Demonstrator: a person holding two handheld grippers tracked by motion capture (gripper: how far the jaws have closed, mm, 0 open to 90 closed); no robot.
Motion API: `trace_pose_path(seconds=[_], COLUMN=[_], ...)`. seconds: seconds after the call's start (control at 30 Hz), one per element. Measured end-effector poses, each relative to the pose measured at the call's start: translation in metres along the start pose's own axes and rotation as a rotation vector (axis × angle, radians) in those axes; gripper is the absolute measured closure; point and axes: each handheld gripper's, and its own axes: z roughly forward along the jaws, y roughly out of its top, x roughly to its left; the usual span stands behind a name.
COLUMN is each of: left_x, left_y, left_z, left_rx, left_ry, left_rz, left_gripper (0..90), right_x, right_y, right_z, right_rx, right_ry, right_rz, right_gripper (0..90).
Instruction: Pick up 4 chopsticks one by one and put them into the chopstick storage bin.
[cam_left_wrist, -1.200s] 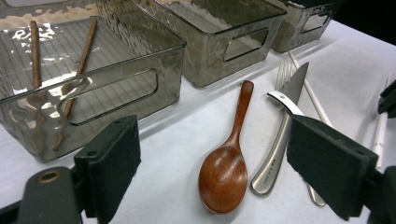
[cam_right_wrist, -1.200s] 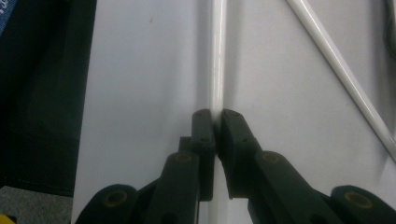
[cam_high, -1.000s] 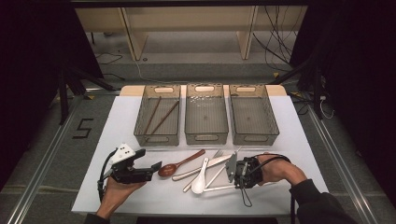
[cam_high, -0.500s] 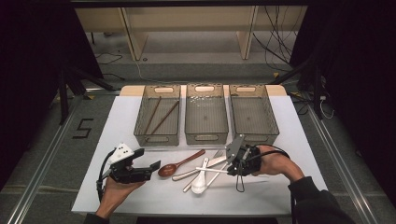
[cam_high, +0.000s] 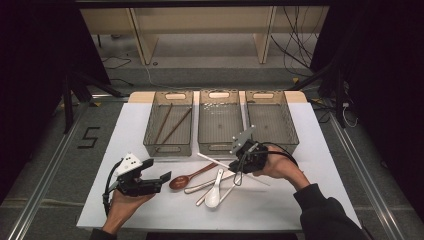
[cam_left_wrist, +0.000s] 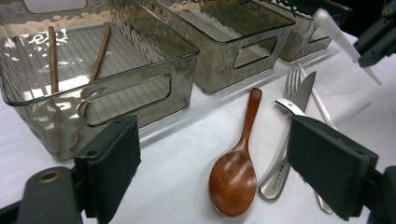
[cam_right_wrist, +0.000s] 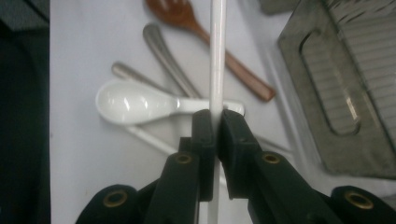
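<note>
Right hand-held gripper (cam_right_wrist: 214, 133) clamped on a thin white chopstick (cam_right_wrist: 217, 56), lifted above the white surface (cam_high: 310, 150).

The stick runs slantwise through the closed jaws, over the cutlery pile and just in front of the middle smoked clear plastic bin (cam_high: 220, 120). Beneath it lie a white ceramic soup spoon (cam_right_wrist: 135, 103), a brown wooden spoon (cam_left_wrist: 236, 168) and a metal fork (cam_left_wrist: 292, 81). The left hand-held gripper (cam_left_wrist: 229, 172) rests low at the near left, jaws wide apart and holding nothing, facing the wooden spoon. The left bin (cam_high: 167, 125) holds two brown chopsticks (cam_high: 170, 122).
</note>
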Motion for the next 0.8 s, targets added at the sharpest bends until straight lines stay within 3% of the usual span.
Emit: trace_pose_path(seconds=[0.4,0.47,0.63,0.8], left_x=[0.0,0.0,-0.001,-0.003], left_y=[-0.001,-0.001,-0.001,-0.002], left_z=[-0.002,-0.002,-0.002,-0.004], left_rx=[-0.015,-0.019,-0.031,-0.035], left_ry=[0.0,-0.001,-0.008,-0.015], left_rz=[0.002,0.0,-0.007,-0.002], left_gripper=[16.9,16.9,16.6,16.2], right_x=[-0.021,-0.025,-0.035,-0.043], right_y=[0.038,0.044,0.057,0.07], right_z=[-0.004,-0.004,-0.003,-0.002], right_rx=[-0.179,-0.21,-0.258,-0.313], right_ry=[-0.04,-0.046,-0.078,-0.093], right_rz=[0.105,0.141,0.165,0.228], right_gripper=[84.9,84.9,84.9,84.9])
